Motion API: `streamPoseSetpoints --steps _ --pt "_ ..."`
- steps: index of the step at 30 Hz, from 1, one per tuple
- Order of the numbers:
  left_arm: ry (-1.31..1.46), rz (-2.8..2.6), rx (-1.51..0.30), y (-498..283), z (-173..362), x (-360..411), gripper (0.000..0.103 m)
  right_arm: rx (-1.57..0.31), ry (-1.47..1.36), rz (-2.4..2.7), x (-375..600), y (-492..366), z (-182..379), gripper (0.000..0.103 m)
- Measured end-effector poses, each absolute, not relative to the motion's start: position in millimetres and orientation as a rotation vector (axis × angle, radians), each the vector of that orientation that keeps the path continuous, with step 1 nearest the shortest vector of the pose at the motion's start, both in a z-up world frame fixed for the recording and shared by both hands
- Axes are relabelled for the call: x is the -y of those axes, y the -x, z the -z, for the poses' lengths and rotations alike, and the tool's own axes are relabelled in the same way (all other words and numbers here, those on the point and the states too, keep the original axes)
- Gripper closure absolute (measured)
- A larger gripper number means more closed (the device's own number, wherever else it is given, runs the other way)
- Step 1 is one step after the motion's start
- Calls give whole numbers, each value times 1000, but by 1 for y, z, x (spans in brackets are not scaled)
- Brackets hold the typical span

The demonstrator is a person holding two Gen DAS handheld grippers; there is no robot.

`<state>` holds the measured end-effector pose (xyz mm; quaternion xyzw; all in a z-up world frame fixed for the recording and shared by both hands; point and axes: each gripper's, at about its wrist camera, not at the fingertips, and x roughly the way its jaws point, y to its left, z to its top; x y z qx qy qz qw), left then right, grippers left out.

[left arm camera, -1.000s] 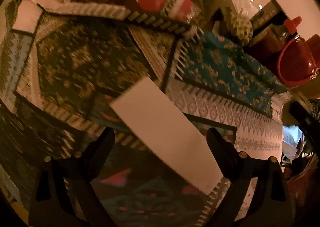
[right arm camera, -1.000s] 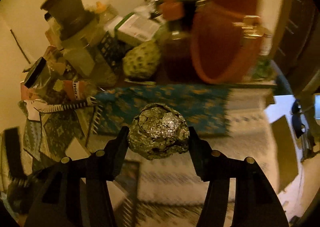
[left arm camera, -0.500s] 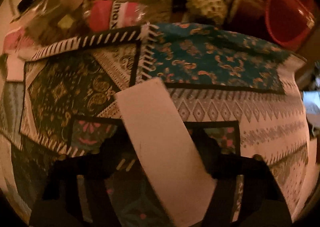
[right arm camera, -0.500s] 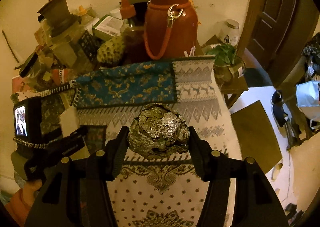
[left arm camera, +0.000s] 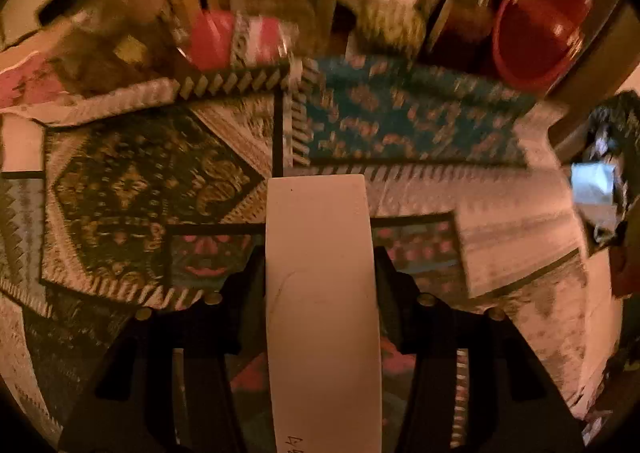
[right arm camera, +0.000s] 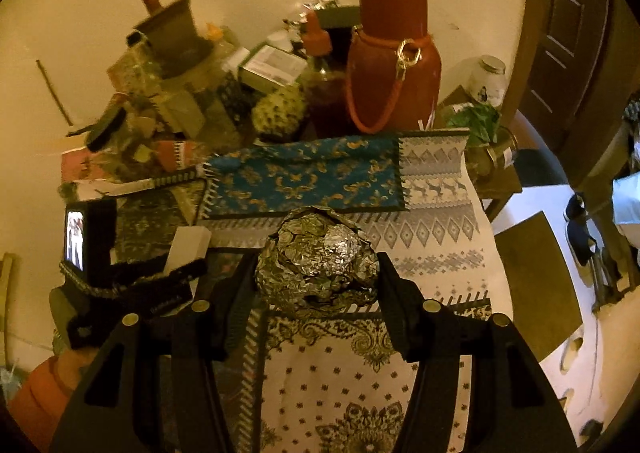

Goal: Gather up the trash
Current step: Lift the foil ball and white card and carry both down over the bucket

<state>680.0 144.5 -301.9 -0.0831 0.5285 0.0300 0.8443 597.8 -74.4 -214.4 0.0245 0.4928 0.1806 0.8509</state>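
My left gripper (left arm camera: 320, 273) is shut on a long white paper strip (left arm camera: 320, 285), held lengthwise between the fingers above the patterned tablecloth (left arm camera: 132, 189). My right gripper (right arm camera: 318, 265) is shut on a crumpled ball of aluminium foil (right arm camera: 316, 261) and holds it above the tablecloth (right arm camera: 432, 197). The right wrist view also shows the left gripper (right arm camera: 160, 285) at the left with the white strip (right arm camera: 188, 245) sticking out of it.
The back of the table is crowded: a big red flask (right arm camera: 392, 57) with a strap, a dark jar, boxes, a spiky green fruit (right arm camera: 280, 113) and a grey pot. A small side table (right arm camera: 492, 157), a door and a floor mat lie to the right.
The left gripper closed around the white strip, which now lies straight between its fingers. The right gripper pulled back from the clutter and rose, still holding the foil ball.
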Motion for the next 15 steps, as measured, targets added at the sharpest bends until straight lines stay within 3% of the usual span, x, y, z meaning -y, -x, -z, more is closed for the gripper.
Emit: streamPoseSetpoints --steps 15 --pt "219 -141 -701 -564 138 -76 53 -831 -4 -536 126 -522 132 49"
